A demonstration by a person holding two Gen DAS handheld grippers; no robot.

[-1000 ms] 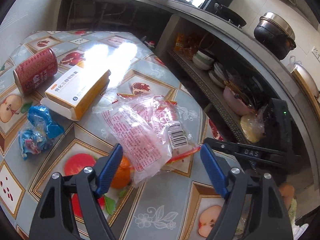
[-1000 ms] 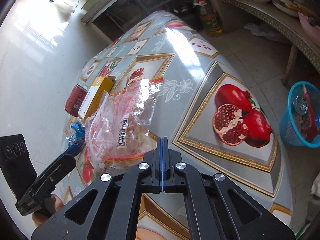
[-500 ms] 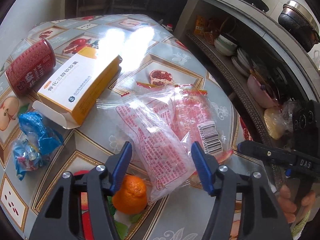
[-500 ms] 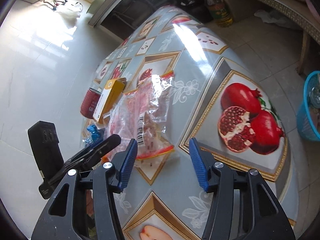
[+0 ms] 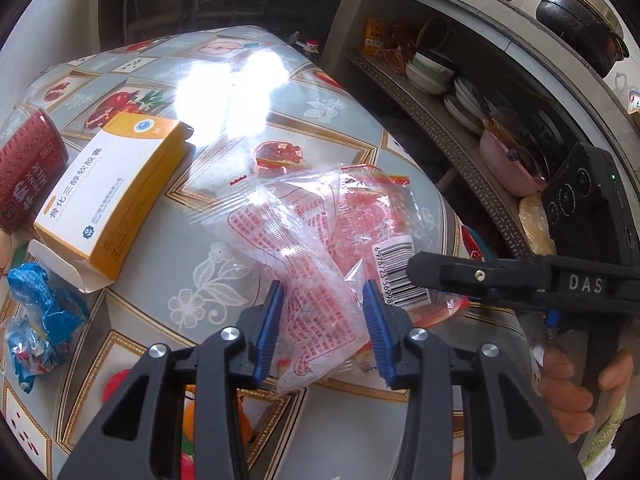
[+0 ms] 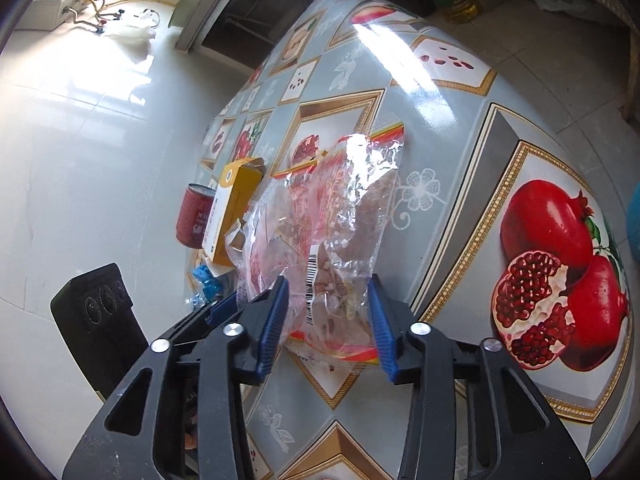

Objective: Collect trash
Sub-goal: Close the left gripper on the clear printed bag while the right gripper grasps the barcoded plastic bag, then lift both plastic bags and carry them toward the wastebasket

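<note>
A crumpled clear plastic wrapper with red print and a barcode (image 5: 320,240) lies on the fruit-patterned tablecloth. My left gripper (image 5: 323,320) is open, its blue pads either side of the wrapper's near corner. My right gripper (image 6: 328,320) is open too, straddling the wrapper's barcode end (image 6: 320,240); its black body (image 5: 500,276) reaches in from the right in the left wrist view. A yellow and white medicine box (image 5: 108,192), a red can (image 5: 24,168) and a crumpled blue wrapper (image 5: 36,320) lie to the left.
An orange (image 5: 192,416) sits partly hidden under my left gripper. The table's edge (image 5: 448,208) drops off on the right toward shelves of bowls and dishes (image 5: 440,80). The left gripper body (image 6: 100,320) shows at lower left in the right wrist view.
Both grippers have moved in onto the plastic wrapper. The left jaws have narrowed around its corner. The right gripper went from shut to open and now straddles the barcode end.
</note>
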